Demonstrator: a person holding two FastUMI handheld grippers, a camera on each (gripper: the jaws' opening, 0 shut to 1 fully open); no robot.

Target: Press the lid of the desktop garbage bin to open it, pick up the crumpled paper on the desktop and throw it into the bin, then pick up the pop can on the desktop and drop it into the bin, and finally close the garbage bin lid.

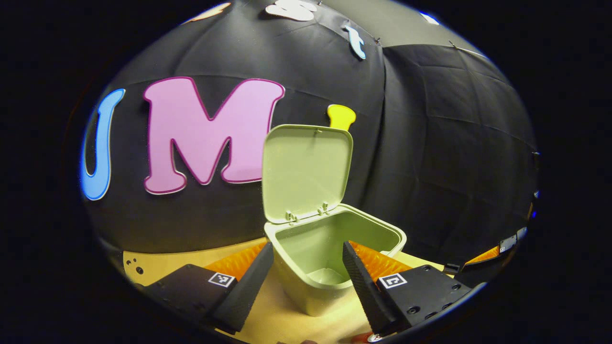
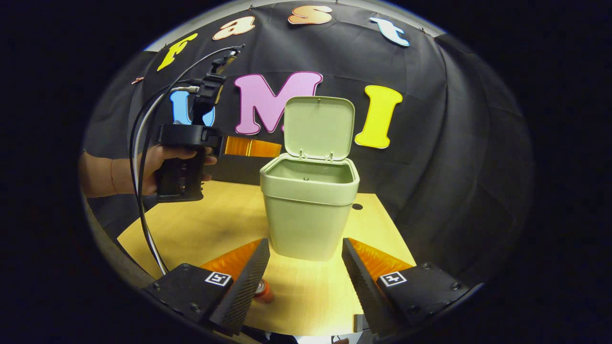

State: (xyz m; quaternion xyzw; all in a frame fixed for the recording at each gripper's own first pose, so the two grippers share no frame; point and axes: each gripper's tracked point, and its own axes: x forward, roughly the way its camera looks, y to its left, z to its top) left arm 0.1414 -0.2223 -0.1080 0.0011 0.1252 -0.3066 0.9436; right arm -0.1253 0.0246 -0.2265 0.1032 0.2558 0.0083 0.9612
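The pale green desktop bin [image 2: 310, 210] stands in the middle of the wooden table with its lid [image 2: 319, 126] tipped up and back. My left gripper [image 1: 307, 246] is open, its fingers level with the bin's [image 1: 306, 286] near rim and looking into the cavity, below the raised lid [image 1: 306, 174]. In the right gripper view a hand [image 2: 162, 160] holds that left gripper [image 2: 251, 148] just left of the bin's top. My right gripper [image 2: 304, 241] is open, low in front of the bin. A small red pop can [image 2: 263, 290] lies on the table beside its left finger.
The wooden table [image 2: 215, 224] has a small hole [image 2: 357, 207] right of the bin and ends at the black cloth wall. Cables [image 2: 141, 157] hang from the left gripper down past the table's left edge. Part of the right gripper [image 1: 502, 246] shows at the far right.
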